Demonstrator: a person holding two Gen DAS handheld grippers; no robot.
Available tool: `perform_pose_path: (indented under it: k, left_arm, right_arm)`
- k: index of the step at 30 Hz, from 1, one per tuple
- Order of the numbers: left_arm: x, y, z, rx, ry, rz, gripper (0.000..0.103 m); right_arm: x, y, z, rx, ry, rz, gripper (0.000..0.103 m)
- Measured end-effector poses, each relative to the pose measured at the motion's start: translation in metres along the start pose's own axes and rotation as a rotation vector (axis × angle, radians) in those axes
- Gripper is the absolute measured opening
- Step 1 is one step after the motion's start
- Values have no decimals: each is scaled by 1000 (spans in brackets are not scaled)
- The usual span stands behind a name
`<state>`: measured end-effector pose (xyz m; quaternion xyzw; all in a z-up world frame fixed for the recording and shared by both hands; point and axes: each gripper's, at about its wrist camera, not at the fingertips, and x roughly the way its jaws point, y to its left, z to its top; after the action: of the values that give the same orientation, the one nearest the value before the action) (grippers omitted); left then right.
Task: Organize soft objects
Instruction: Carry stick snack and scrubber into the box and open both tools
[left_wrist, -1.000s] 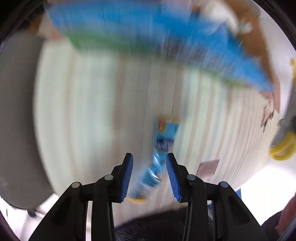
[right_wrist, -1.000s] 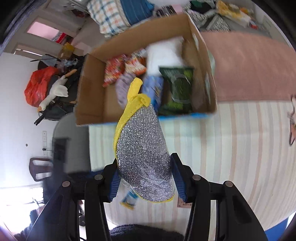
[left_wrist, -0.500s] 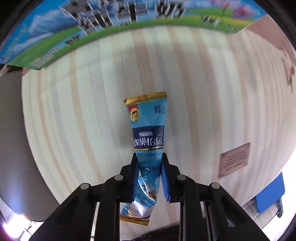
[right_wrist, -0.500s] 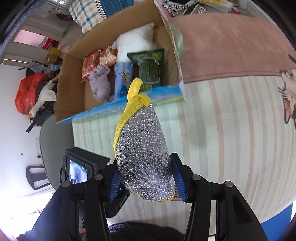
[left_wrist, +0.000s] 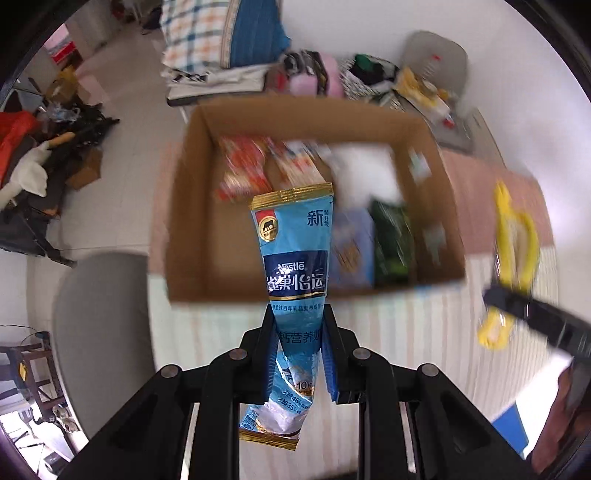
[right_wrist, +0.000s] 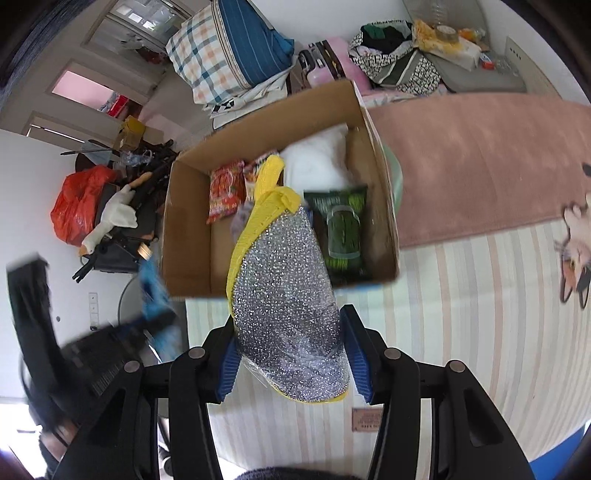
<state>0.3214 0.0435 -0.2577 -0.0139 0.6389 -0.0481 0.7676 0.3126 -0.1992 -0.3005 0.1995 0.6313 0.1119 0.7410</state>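
My left gripper (left_wrist: 297, 345) is clamped on the lower part of a blue milk powder packet (left_wrist: 295, 258), so most of it sticks up and forward where I can aim it at the cardboard box (left_wrist: 192, 206) ahead. My right gripper (right_wrist: 291, 350) is squeezed around the wide bottom of a silver scrubbing mitt (right_wrist: 288, 295) with yellow trim; gripping it low leaves the soft body free to drop into the box (right_wrist: 380, 206). Both things are off the striped bed cover (right_wrist: 461, 314), short of the box, I judge on their way in.

The right view shows the box contents sharply: a red snack bag (right_wrist: 226, 195), a white pillow (right_wrist: 317, 162), a green packet (right_wrist: 341, 236). In the left view these are blurred, but it shows the mitt's yellow edge (left_wrist: 515, 236) off to the right, and the packet's crumpled tail hanging below my jaws.
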Motion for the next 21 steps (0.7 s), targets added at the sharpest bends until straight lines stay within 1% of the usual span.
perform_pose_path:
  k: [3,6,7,11,14,15,16,17,19,20,21]
  left_arm:
    - [14,20,38,-33,33,23,18]
    - [36,29,59,-47,82,44,18]
    - [49,30,58,-46,97,49,18]
    - [82,35,75,-54,173,55,18]
    - [101,36,82,-58,211,77,19]
    - [110,35,83,-51,229,98,21]
    - [117,34,85,-52,250,105,21]
    - [124,34,85,-53,278,113,21]
    - [133,34,86,-61,298,112,24]
    - [133,33,86,-61,299,106,28]
    - [133,32,86,-61,296,102,33]
  right_arm:
    - [8,5,19,-8,3,-38,53]
    - [18,8,36,-16,12,-75,53]
    - [22,8,42,-14,14,-86,53]
    - [44,6,64,0,41,-137,53]
    - [61,4,75,-1,54,-194,53]
    - [66,1,78,4,57,-205,53]
    - [71,0,79,3,67,-217,53]
    - [77,-3,82,8,79,-230,55]
    - [86,-6,86,10,97,-261,61]
    - [88,-7,87,12,94,-275,77]
    - [88,-8,87,9,91,-283,89]
